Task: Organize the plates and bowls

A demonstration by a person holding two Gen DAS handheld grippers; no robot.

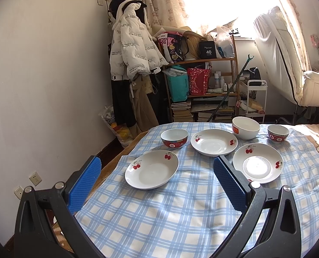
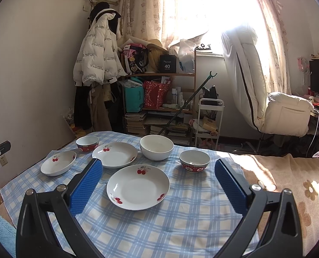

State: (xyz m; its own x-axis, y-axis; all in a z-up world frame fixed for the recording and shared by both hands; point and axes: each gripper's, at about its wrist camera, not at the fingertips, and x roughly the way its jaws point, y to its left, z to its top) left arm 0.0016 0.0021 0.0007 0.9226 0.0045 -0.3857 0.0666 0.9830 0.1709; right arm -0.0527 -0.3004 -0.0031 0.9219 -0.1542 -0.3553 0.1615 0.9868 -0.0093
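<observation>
Three cherry plates (image 2: 137, 186), three bowls (image 2: 156, 147) | checked cloth (image 2: 181, 225) (all apart) | left gripper (image 1: 157, 177), right gripper (image 2: 158, 178) — both spread, empty

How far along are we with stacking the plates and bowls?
Nothing looks done: the three plates lie apart on the cloth, and the white bowl and two red bowls stand separate. Nothing is in hand; left gripper and right gripper are open. All stacking is left.

The right claw (image 2: 158, 185) hangs spread wide above a cherry plate (image 2: 138, 186) on checked cloth (image 2: 181, 225).
</observation>
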